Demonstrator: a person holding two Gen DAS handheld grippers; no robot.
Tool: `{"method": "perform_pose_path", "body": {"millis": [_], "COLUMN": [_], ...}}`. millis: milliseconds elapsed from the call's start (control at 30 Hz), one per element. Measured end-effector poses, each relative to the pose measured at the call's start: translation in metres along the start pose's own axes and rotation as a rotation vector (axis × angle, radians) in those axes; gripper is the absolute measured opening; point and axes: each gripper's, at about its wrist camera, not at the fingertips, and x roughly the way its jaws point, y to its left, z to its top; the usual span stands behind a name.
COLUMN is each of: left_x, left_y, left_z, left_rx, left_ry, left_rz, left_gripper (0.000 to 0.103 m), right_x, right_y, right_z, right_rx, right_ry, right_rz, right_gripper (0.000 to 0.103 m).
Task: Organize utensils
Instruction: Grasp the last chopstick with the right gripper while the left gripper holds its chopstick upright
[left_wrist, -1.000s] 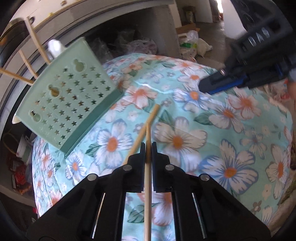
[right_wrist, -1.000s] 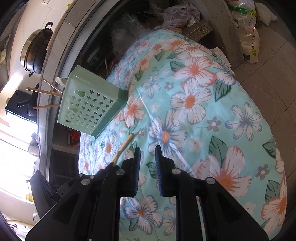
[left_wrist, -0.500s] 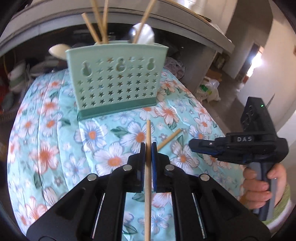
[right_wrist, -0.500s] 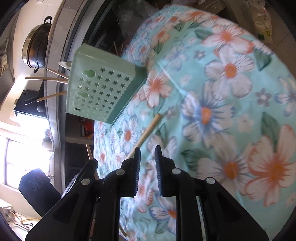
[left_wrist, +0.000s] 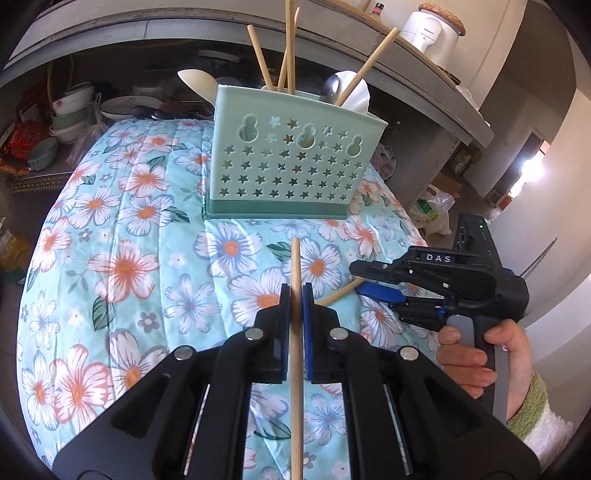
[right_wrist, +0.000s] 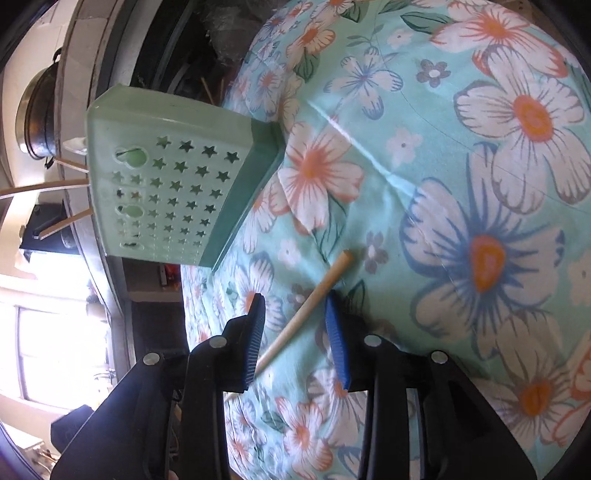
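A mint green utensil holder (left_wrist: 291, 162) with star holes stands on the floral cloth, with several chopsticks and spoons sticking out of its top. My left gripper (left_wrist: 295, 295) is shut on a wooden chopstick (left_wrist: 295, 354), held above the cloth and pointing at the holder. A second chopstick (right_wrist: 306, 306) lies flat on the cloth. My right gripper (right_wrist: 293, 306) is down over it with its jaws opening, one on each side, pads not pressing it. In the left wrist view the right gripper (left_wrist: 358, 277) shows at the right, with the lying chopstick (left_wrist: 338, 293) under its tips.
The floral cloth (left_wrist: 122, 258) covers a rounded table. Bowls and plates (left_wrist: 74, 110) are stacked on a shelf behind it at left, under a grey counter. A pot (right_wrist: 37, 110) sits on the counter. A hand in a green sleeve (left_wrist: 480, 354) holds the right gripper.
My left gripper rolled upright with its chopstick, so the holder now stands straight ahead. My right gripper came down over the lying chopstick and its jaws spread apart.
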Motion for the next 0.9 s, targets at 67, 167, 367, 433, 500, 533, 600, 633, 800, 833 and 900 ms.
{"method": "perform_pose_path", "body": {"millis": [67,167,367,433,500,533,600,633,800,833,900], "left_x": [0.0,-0.001,0.0,0.001,0.001,0.001,0.0,0.0,0.0,0.0,-0.001], "left_y": [0.0,0.001,0.0,0.0,-0.001,-0.002,-0.002,-0.001,0.001,0.002,0.002], "left_z": [0.0,0.0,-0.001,-0.001,-0.001,-0.001,-0.001,-0.001,0.0,0.0,0.0], "left_rx": [0.004,0.001,0.011,0.011,0.012,0.014,0.018,0.02,0.016,0.016,0.015], "left_ry": [-0.002,-0.004,0.005,0.003,0.001,0.0,-0.001,-0.002,-0.003,-0.004,-0.007], "left_rz": [0.004,0.004,0.012,0.015,0.018,0.022,0.028,0.032,0.045,0.047,0.052], "left_gripper": [0.005,0.005,0.005,0.005,0.005,0.005,0.005,0.005,0.005,0.005,0.005], "right_x": [0.002,0.003,0.003,0.003,0.003,0.002,0.003,0.003,0.002,0.001,0.0], "right_y": [0.001,0.004,-0.002,-0.005,-0.003,-0.003,-0.003,-0.002,-0.001,0.0,0.001], "right_z": [0.0,-0.004,-0.008,-0.009,-0.009,-0.011,-0.011,-0.011,-0.015,-0.016,-0.017], "right_rx": [0.007,0.007,0.054,0.084,0.089,0.085,0.081,0.079,0.069,0.065,0.052], "right_ry": [-0.023,-0.066,-0.123,-0.137,-0.152,-0.157,-0.166,-0.169,-0.178,-0.18,-0.185], "right_rz": [-0.005,-0.025,-0.048,-0.039,-0.053,-0.058,-0.062,-0.062,-0.05,-0.048,-0.05], "right_gripper": [0.033,0.03,0.013,0.013,0.013,0.013,0.013,0.013,0.013,0.013,0.013]}}
